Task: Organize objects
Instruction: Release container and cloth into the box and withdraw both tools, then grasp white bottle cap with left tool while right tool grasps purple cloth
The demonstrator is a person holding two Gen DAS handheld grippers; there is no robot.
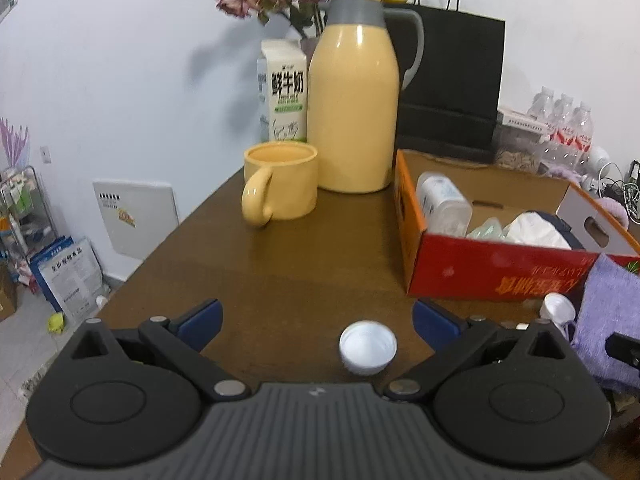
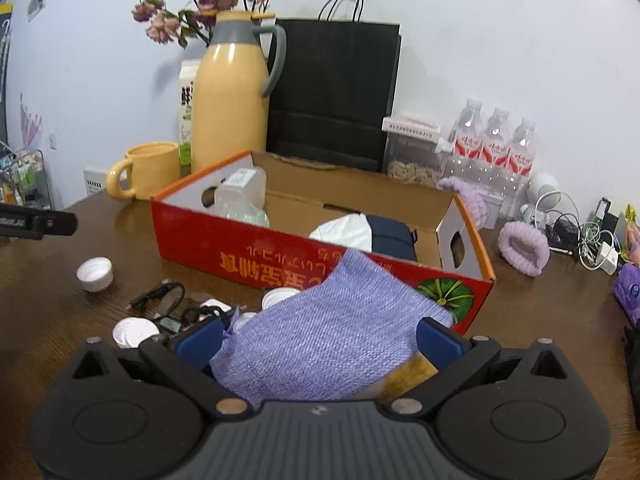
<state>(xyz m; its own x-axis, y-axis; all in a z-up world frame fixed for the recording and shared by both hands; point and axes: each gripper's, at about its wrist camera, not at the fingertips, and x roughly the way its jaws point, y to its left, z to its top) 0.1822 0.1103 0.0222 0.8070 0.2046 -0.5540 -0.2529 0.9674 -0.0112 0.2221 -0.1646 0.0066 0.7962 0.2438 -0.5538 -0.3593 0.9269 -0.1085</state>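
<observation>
My left gripper (image 1: 318, 322) is open and empty above the brown table; a white bottle cap (image 1: 368, 347) lies between its fingers, nearer the right one. My right gripper (image 2: 320, 338) is open around a purple woven pouch (image 2: 328, 344), which lies between the blue pads (image 2: 442, 340) and leans against the red cardboard box (image 2: 280, 254). Whether the pads touch it I cannot tell. The box holds a clear bottle (image 2: 244, 194), a white bag (image 2: 346, 232) and a dark blue thing (image 2: 390, 236). The box (image 1: 500, 276) and pouch (image 1: 614, 320) also show in the left wrist view.
A yellow mug (image 1: 282, 184), yellow thermos (image 1: 354, 100), milk carton (image 1: 284, 88) and black paper bag (image 1: 452, 80) stand at the back. More white caps (image 2: 132, 332) and a black cable (image 2: 160, 300) lie left of the pouch. Water bottles (image 2: 496, 144), purple scrunchie (image 2: 524, 248) and chargers (image 2: 596, 248) are at the right.
</observation>
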